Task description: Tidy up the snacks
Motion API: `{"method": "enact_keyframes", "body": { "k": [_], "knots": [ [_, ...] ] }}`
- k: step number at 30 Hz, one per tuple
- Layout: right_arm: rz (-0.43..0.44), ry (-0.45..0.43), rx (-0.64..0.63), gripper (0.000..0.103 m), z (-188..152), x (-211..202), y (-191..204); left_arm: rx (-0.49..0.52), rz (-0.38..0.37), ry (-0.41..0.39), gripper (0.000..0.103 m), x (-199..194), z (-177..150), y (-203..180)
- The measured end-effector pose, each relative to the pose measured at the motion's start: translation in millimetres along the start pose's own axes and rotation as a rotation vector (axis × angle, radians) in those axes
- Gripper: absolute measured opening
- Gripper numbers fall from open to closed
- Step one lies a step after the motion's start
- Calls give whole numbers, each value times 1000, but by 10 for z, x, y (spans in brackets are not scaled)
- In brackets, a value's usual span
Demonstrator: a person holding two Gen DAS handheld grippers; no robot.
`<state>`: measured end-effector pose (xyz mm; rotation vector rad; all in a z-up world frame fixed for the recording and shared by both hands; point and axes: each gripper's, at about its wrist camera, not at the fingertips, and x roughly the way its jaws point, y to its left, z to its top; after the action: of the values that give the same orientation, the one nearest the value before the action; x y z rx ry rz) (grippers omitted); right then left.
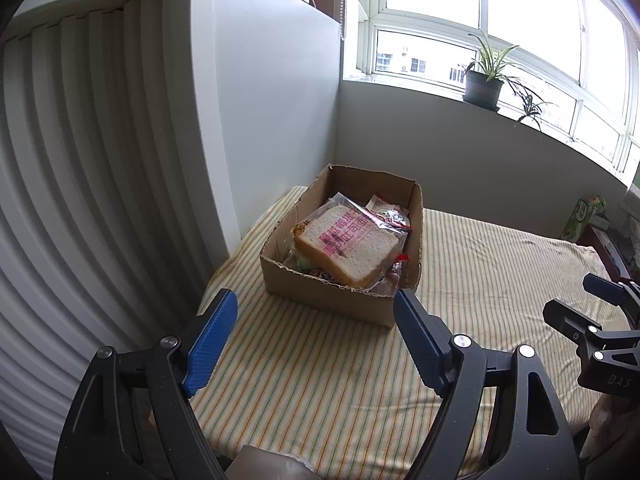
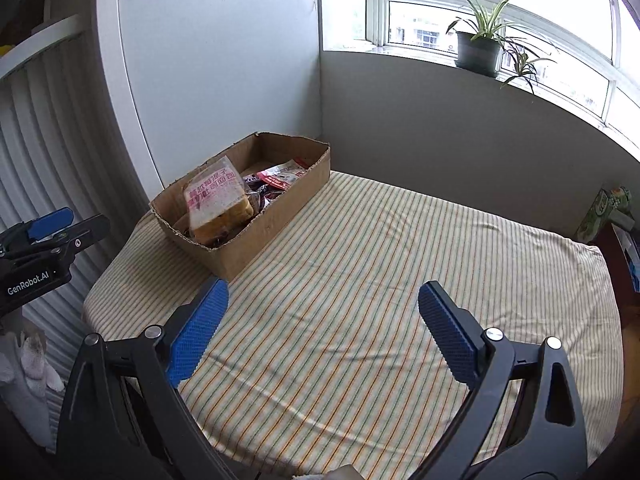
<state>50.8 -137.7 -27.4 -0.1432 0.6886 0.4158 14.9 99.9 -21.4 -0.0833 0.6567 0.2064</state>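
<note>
Left gripper (image 1: 316, 300): jaws wide apart, nothing between them. Right gripper (image 2: 323, 290): jaws spread wider, also empty. Cardboard box (image 1: 328, 300) sits just ahead of the left gripper, ahead and well to the left of the right; left is nearer. Its long axis runs away from both. Bagged bread slice (image 1: 346, 246) lies on top of the other packets, apparently loose. Striped cloth (image 2: 380, 248) looks bare of snacks.

- Daylight floods through a wide white-framed window (image 2: 500, 20).
- A potted plant (image 2: 478, 50) stands on the sill.
- Grey walls (image 2: 420, 120) meet at the corner.
- A striped cloth (image 2: 380, 280) covers the table.
</note>
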Motion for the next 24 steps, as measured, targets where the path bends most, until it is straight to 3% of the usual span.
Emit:
{"method": "enact_keyframes", "body": {
  "k": [24],
  "knots": [
    [-19,9,1,98,-89,6,19,17,-25,24,80,39,-66,-90]
  ]
}}
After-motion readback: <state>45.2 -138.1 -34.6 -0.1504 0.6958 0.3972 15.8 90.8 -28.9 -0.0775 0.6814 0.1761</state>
